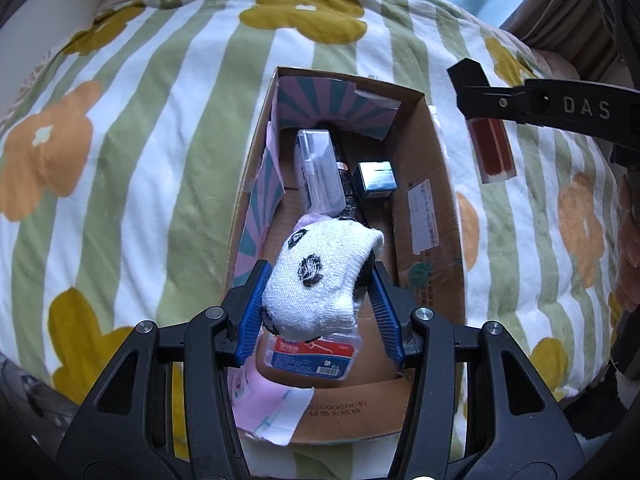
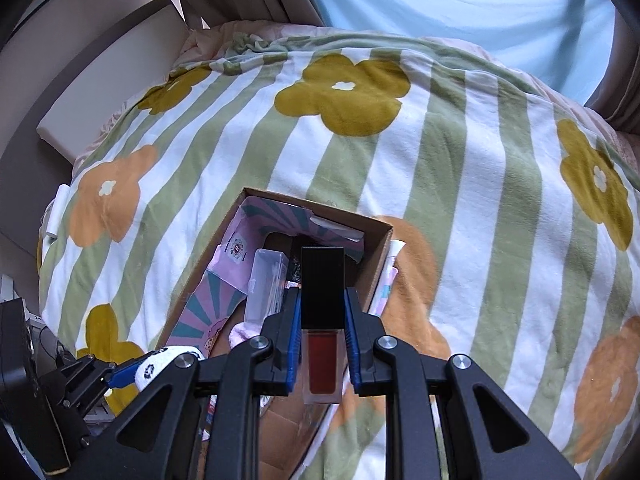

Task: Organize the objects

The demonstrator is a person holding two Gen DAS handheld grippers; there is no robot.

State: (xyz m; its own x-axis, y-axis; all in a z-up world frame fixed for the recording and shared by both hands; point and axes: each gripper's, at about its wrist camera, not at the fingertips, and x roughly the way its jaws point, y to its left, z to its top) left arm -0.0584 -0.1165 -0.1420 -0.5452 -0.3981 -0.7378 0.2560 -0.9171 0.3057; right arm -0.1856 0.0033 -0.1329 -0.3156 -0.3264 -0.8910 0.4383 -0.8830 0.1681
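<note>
The left gripper (image 1: 318,300) clamps a rolled white panda sock (image 1: 320,276) above the cardboard box (image 1: 432,208) on the floral bedspread (image 1: 160,120); the right gripper (image 2: 322,332) pinches a red lip-gloss tube (image 2: 322,344) over the box's right edge.

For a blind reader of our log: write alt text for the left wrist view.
The left gripper clamps a white knitted panda sock above an open cardboard box resting on a green-striped flowered blanket. Inside lie a clear plastic case and a small blue box. At upper right, the right gripper holds a red lip-gloss tube.
</note>
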